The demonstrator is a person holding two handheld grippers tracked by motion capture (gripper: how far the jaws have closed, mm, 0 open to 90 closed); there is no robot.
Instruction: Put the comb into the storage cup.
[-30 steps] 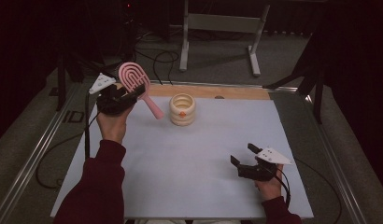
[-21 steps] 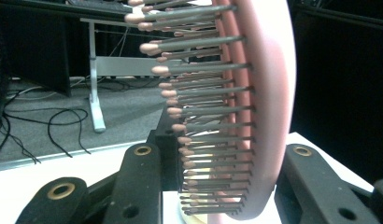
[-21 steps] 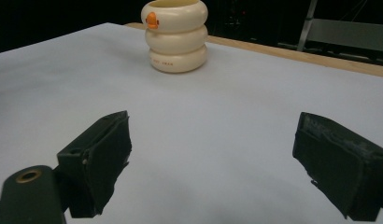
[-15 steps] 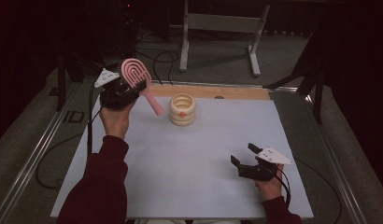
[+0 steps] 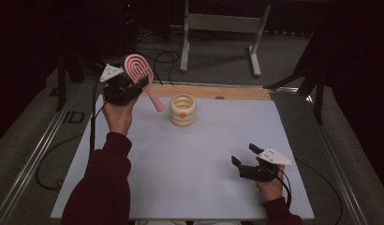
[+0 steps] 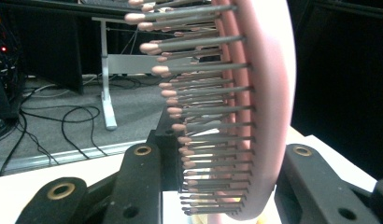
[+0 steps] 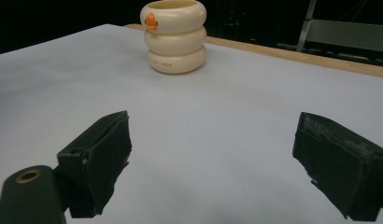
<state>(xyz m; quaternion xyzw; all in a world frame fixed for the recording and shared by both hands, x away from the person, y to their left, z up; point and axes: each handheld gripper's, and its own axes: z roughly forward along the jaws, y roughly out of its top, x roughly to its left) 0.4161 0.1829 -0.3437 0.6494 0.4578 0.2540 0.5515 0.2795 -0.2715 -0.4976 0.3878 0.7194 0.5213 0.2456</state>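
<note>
White counter — my left claw clenches the pink hairbrush; lower handle-first into cream cup — right claw released.

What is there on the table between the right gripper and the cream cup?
Nothing: in the right gripper view, bare white table runs from the open right gripper to the cream cup.

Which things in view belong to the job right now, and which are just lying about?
In the job:
- pink plastic paddle hairbrush, clamped in the left tool
- cream ringed cup with an orange mark, standing nearest the brush handle

Lying about:
- right tool, open and idle low over the white table
- grey metal stand and black cables on the floor behind
</note>
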